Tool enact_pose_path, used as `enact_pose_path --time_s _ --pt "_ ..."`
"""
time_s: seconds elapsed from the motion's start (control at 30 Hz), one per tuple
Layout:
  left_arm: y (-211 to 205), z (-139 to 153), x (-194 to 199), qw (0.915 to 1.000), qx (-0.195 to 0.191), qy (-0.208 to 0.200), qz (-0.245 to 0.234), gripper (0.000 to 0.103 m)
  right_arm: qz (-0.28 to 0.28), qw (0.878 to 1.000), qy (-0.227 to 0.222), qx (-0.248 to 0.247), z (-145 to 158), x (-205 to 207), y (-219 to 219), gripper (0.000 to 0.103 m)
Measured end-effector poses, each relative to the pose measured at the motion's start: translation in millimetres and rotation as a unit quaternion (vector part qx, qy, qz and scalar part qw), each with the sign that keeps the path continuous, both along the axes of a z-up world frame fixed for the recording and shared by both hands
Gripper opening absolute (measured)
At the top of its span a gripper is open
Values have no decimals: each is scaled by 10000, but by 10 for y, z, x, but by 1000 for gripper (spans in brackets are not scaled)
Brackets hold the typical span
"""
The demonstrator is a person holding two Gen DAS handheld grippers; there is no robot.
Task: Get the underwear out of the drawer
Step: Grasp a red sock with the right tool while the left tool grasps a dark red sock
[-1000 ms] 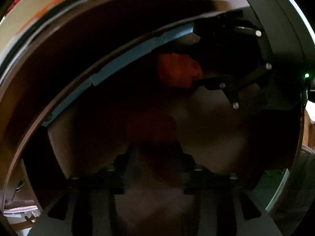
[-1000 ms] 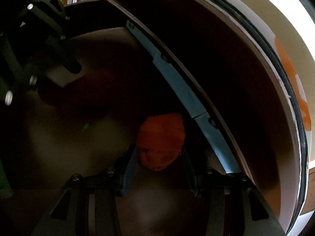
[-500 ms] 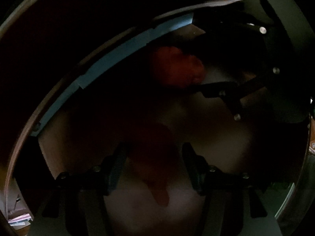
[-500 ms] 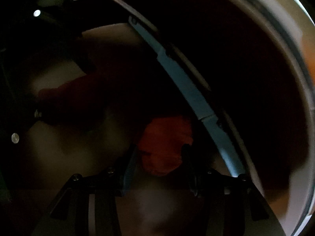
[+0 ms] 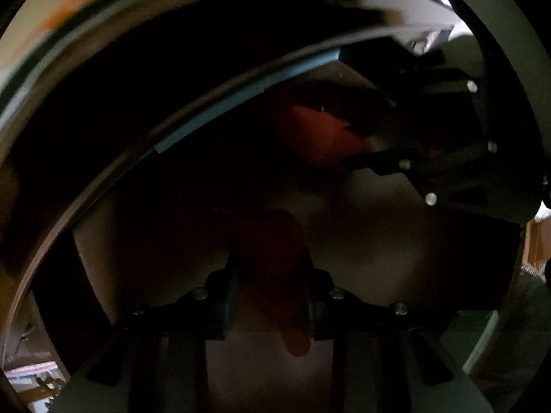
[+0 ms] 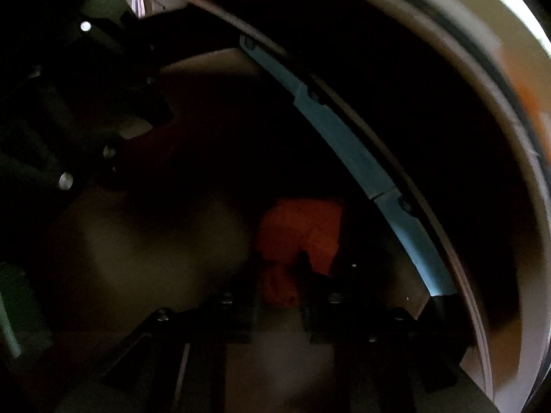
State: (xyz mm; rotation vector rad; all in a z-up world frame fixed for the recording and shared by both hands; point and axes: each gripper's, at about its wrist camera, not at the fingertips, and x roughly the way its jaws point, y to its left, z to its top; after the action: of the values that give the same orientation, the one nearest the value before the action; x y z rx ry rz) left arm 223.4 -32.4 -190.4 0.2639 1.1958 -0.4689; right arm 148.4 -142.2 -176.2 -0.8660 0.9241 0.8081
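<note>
Orange underwear (image 6: 303,234) inside dim drawer (image 6: 347,144), bunched between both grippers; right gripper (image 6: 280,296) and left gripper (image 5: 270,289), jaws just closing, each clamped on a fold. Risk: thin pinch slipping during lift, or cloth snagging on drawer edge.

A home is suggested: the dim inside of a wooden drawer (image 5: 396,247) is seen, with a pale floor, a blue-grey strip (image 6: 347,144) along its wall, and orange-red underwear (image 6: 303,237) lying in it (the room beyond is barely shown).
</note>
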Motion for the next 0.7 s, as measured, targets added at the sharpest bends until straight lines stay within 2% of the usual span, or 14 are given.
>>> enact_pose_path --time_s 0.17,0.27,0.37,0.43,0.7 --pt "149 126 -113 9992 -149 -252 271 29 -97 9994 -8 337 143 -74 -139 19" --pt "386 68 -182 9979 -202 -406 471 29 -104 9984 -86 548 264 -136 -263 19" --pt "451 103 -235 9960 -248 -556 651 29 -94 9972 -318 678 381 -239 -292 19" --pt "317 113 -428 9939 -276 -707 800 29 -93 9959 -354 830 449 -274 -324 19" --pt "297 205 -595 9840 -287 -1307 1174 29 -33 9899 -623 1275 657 -322 -422 19"
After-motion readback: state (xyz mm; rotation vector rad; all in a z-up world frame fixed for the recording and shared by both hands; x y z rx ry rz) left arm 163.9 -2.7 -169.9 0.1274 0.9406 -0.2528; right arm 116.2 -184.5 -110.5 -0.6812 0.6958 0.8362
